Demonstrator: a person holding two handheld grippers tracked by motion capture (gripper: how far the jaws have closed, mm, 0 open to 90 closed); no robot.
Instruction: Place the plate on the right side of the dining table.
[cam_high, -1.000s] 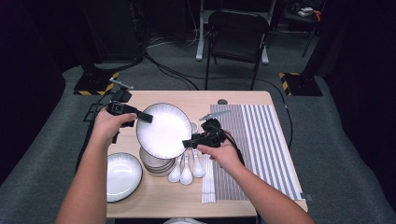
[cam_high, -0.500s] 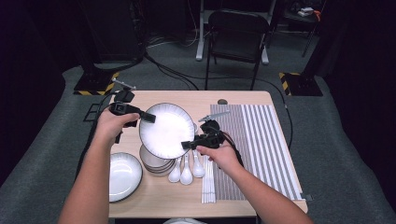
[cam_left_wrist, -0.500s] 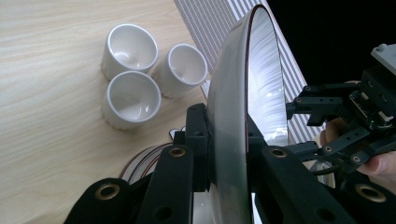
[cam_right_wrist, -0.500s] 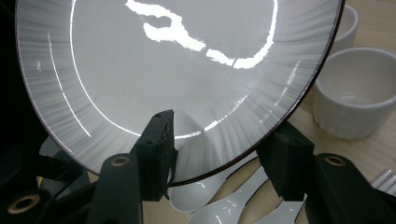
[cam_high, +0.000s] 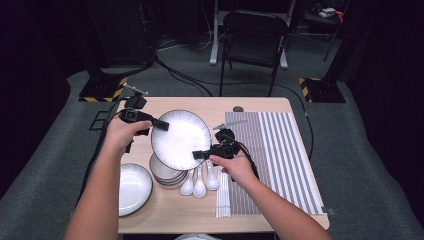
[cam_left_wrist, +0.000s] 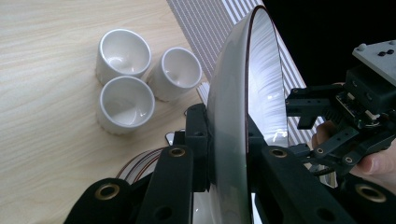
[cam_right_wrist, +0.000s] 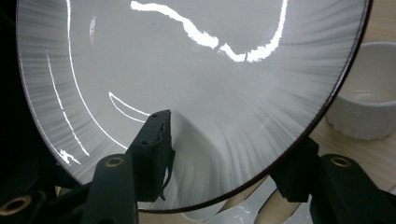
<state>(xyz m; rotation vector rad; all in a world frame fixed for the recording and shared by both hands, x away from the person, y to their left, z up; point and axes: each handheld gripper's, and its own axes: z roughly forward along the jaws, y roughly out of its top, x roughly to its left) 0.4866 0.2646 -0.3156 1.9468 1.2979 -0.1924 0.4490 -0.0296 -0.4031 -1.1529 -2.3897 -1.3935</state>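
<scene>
**Two claws on one tilted plate**

One white plate (cam_high: 181, 138) with a dark rim and fine grey streaks is held tilted in the air above the middle of the wooden surface (cam_high: 260, 210). The left claw (cam_high: 159, 124) is clamped on its upper left rim, a jaw on each face. The right claw (cam_high: 198, 155) straddles the lower right rim; its jaws have just been opening, with one jaw lying on the plate's face and the other behind the edge, so whether they press I cannot tell.

Directly beneath the plate sits a stack of bowls (cam_high: 167, 175); how many are in it I cannot tell. Three white soup spoons (cam_high: 199, 184) lie just beside the stack, and next to them lies a bundle of pale chopsticks (cam_high: 223, 196) at the edge of a striped placemat (cam_high: 275, 150). One more white plate (cam_high: 133, 187) rests near the front left corner. Three small white cups (cam_left_wrist: 126, 100) stand grouped together on the wood, seen in the left gripper view.
</scene>
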